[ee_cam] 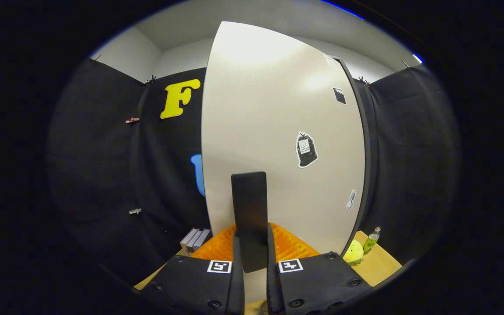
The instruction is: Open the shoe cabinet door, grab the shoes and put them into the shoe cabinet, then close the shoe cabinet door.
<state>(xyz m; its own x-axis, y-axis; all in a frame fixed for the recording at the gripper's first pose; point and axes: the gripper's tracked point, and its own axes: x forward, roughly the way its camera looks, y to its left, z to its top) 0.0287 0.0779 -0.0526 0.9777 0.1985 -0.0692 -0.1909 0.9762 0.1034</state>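
The claw (252, 262) is matte black, with two broad housings that each carry a small white square tag printed with a black pattern. Round dark screws dot the housings. Two narrow black fingers (237, 280) run forward, backed by ribbed orange plastic.

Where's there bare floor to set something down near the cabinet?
Beyond the green bottle and yellow toy, by the black cloth, the floor is bare. It is crowded left by the books, and where the gripper clamps the door handle.
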